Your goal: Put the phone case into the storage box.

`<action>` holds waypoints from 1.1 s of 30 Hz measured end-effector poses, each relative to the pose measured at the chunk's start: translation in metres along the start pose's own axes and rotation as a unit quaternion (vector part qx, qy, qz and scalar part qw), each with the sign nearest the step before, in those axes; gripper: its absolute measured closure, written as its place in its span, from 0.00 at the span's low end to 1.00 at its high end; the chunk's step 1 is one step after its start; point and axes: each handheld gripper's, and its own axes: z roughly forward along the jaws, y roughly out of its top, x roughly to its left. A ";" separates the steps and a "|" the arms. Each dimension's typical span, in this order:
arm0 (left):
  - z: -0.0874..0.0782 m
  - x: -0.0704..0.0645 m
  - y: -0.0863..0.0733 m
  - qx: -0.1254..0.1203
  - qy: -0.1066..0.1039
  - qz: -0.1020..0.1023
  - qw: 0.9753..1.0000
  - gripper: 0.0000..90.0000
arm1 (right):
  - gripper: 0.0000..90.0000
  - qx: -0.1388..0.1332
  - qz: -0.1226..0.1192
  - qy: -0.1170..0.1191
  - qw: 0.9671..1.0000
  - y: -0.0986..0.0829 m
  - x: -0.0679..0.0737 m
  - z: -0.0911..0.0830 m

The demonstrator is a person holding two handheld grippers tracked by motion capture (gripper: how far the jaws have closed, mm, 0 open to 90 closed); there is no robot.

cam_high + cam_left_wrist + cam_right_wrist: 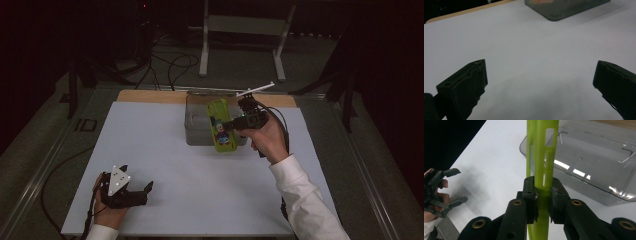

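Centre right of the high view: right gripper (231,124), jaws pinched on green phone case (220,125), held above near edge of grey plastic bin (192,125). Case printed with cartoon figure, long axis running away from camera, tilted over bin's front wall. Seen edge-on in right gripper view (541,165): thin yellow-green shell, slots and cut-outs along the side wall, jaws clamped across that wall near lower end.

Lower left of high view: left gripper (142,192), jaws spread, holding nothing, resting low on white table sheet (150,150). Grey three-cornered plate on top. Same gripper at left edge of right gripper view (454,186), jaws apart. Left gripper view: two black jaws wide apart over bare sheet, bin corner (559,10) at upper centre.

Handling, judged: light; shell thin and likely somewhat flexible, apt to bow or twist under a hard squeeze; smooth plastic, liable to slip or pivot in a narrow pinch. Best hold: across a side wall near mid-length, clear of cut-outs, moderate pressure.

Outward: bin interior apparently bare, translucent walls. Wooden table edge (150,96) at upper centre, white stand (245,30) and cables beyond.
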 end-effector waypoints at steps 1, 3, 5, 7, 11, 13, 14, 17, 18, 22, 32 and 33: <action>0.000 0.000 0.000 0.000 0.000 0.000 1.000 0.00 | 0.87 0.001 0.000 0.000 1.000 0.001 0.000 0.000; 0.000 0.000 0.000 0.000 0.000 0.000 1.000 0.00 | 0.86 0.001 0.003 0.001 1.000 0.002 -0.002 -0.001; 0.000 0.000 0.000 0.000 0.000 0.001 1.000 0.00 | 0.86 0.001 0.005 0.001 1.000 0.004 -0.003 -0.002; 0.000 0.000 0.000 0.000 0.000 0.000 1.000 0.00 | 0.86 0.002 0.008 -0.002 1.000 0.006 -0.005 -0.003; 0.000 0.000 0.000 -0.001 0.000 0.001 1.000 0.00 | 0.86 0.003 0.012 -0.005 1.000 0.010 -0.008 -0.004; 0.000 0.000 0.000 -0.002 0.000 0.001 1.000 0.00 | 0.86 0.002 0.013 -0.007 1.000 0.012 -0.009 -0.004; 0.000 0.000 0.000 -0.002 0.000 0.001 1.000 0.00 | 0.87 0.003 0.013 -0.008 1.000 0.013 -0.009 -0.005; 0.000 0.000 0.000 -0.002 0.000 0.001 1.000 0.00 | 0.87 0.001 0.014 -0.010 1.000 0.016 -0.010 -0.007; 0.000 0.000 0.000 -0.002 0.000 0.001 1.000 0.00 | 0.87 0.000 0.013 -0.010 1.000 0.017 -0.010 -0.007; 0.000 0.000 0.000 -0.002 -0.001 0.001 1.000 0.00 | 0.87 -0.001 0.017 -0.012 1.000 0.021 -0.012 -0.009; 0.000 0.000 0.000 -0.001 -0.001 0.001 1.000 0.00 | 0.87 -0.002 0.025 -0.018 1.000 0.028 -0.016 -0.011; 0.000 0.000 0.000 -0.003 -0.001 0.000 1.000 0.00 | 0.86 -0.001 0.029 -0.017 0.999 0.030 -0.019 -0.010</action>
